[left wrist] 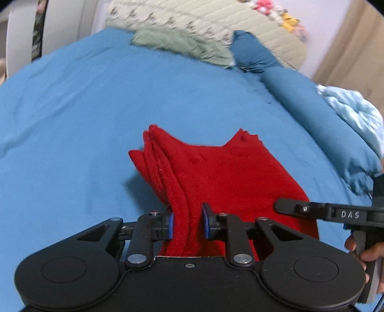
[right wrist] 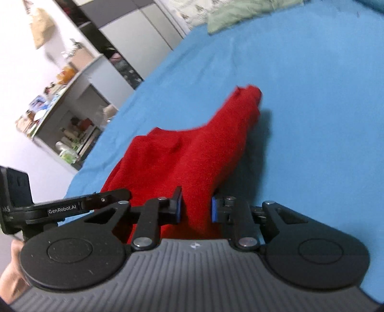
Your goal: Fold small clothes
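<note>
A red knitted garment (left wrist: 223,175) lies in several folded layers on the blue bed sheet (left wrist: 79,115). My left gripper (left wrist: 188,222) is shut on the near left edge of the red garment, its blue pads pressing the stacked layers. My right gripper (right wrist: 195,208) is shut on the garment's (right wrist: 192,156) near right edge. The right gripper also shows at the right of the left wrist view (left wrist: 319,211). The left gripper shows at the left of the right wrist view (right wrist: 72,206). The cloth's far corners rest on the sheet.
Blue pillows (left wrist: 312,115), a pale green cloth (left wrist: 182,44), a quilted beige blanket (left wrist: 216,21) and a light blue cloth (left wrist: 355,108) lie at the bed's far end. A white shelf unit with clutter (right wrist: 69,115) stands beside the bed.
</note>
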A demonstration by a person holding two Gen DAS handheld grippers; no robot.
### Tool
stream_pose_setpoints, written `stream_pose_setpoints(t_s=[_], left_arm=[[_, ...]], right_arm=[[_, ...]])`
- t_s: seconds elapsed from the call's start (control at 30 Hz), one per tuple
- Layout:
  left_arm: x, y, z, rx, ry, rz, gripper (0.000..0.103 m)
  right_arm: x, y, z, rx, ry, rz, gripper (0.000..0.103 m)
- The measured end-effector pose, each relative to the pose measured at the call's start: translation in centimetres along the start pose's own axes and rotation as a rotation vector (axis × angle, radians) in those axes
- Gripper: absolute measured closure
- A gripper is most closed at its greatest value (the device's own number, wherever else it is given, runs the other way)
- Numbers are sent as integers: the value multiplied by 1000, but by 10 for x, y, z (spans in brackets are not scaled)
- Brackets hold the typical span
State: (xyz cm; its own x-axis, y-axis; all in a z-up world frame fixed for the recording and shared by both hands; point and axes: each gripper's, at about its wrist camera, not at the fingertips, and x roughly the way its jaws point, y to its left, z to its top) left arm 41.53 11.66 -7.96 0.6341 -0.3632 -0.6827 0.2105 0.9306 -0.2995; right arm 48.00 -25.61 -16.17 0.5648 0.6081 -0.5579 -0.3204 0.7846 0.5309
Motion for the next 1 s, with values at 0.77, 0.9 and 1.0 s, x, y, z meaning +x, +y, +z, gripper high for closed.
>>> stream_pose_setpoints(t_s=[0.77,0.9,1.0], left_arm=[[-48,-119,-167,140,-110,180,16],[-30,-110,-170,135,-72,239,17],[-10,-104,-174,139,-31,264,17]], right_arm=[[-193,-41,-159,-53,-70,-190,15],[-192,-38,-166,-117,-85,-309,14],[-182,-52,-175,-117,-52,-379,15]])
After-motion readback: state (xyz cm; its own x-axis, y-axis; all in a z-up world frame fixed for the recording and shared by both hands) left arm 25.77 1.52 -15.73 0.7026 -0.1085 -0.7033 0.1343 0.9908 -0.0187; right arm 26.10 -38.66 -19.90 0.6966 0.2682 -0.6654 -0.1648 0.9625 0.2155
